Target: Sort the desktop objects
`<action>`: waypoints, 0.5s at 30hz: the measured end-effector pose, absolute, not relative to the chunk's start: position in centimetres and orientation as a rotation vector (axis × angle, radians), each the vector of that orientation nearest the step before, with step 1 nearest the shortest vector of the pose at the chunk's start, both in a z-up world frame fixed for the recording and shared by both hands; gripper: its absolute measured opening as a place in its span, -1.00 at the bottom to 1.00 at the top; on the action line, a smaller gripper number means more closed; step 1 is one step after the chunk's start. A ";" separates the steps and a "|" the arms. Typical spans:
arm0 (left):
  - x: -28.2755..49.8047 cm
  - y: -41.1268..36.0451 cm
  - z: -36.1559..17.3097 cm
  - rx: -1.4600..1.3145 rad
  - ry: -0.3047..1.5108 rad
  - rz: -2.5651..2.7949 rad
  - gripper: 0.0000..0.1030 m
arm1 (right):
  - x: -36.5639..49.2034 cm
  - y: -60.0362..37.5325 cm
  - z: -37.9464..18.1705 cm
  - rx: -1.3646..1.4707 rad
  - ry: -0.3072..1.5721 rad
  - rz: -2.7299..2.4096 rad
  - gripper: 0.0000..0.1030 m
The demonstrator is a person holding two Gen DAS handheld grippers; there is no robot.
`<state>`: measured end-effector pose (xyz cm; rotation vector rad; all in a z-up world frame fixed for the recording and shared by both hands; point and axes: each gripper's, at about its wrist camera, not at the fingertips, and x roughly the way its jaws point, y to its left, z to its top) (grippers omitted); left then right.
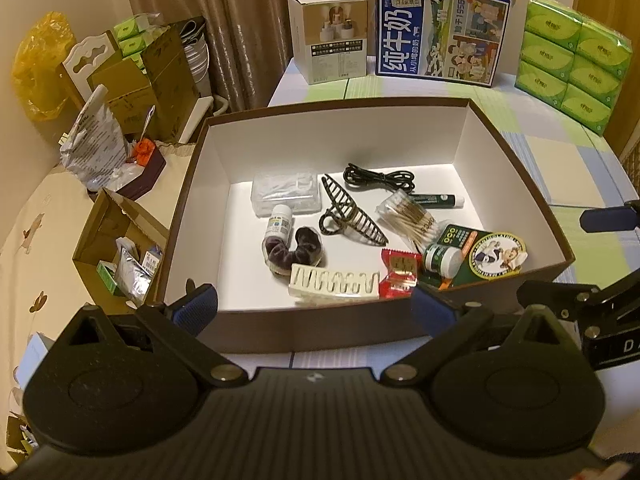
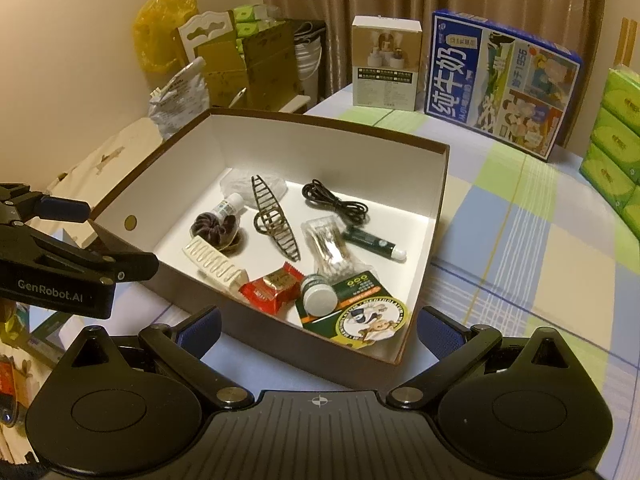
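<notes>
Table [image 2: 520,240] under a checked cloth of green, blue and cream, brown curtains behind; on it a brown box [image 1: 516,168] with white interior, the landmark for all that follows. Beyond the box's far wall: a small white carton [image 1: 328,36], a blue milk carton [image 1: 440,28], stacked green tissue packs [image 1: 576,56]. Inside the box: black cable [image 1: 376,178] toward the far wall; clear plastic case [image 1: 286,194]; dark hair claw [image 1: 352,212] at centre; cotton swabs [image 1: 408,216]; dark green tube [image 1: 436,200]; purple scrunchie [image 1: 294,250]; cream hair clip [image 1: 334,284] and red sachet [image 1: 400,276] by the near wall; white-capped bottle [image 1: 440,260] on a green card [image 1: 480,252] in the near right corner. Left hand-held gripper [image 1: 314,306]: released, empty, poised over the box's near wall. Right hand-held gripper [image 2: 318,326]: released, empty, at the box's near right corner.
</notes>
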<state>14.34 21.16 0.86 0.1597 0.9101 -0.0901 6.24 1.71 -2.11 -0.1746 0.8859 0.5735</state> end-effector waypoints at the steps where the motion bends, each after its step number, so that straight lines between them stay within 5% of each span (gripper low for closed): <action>1: 14.2 21.1 0.8 0.162 0.914 -0.089 0.97 | 6.1 1.7 -2.2 -0.175 0.886 0.572 0.96; 15: 12.4 20.8 -0.2 0.157 0.939 -0.080 0.97 | 4.4 1.2 -3.3 -0.173 0.918 0.577 0.96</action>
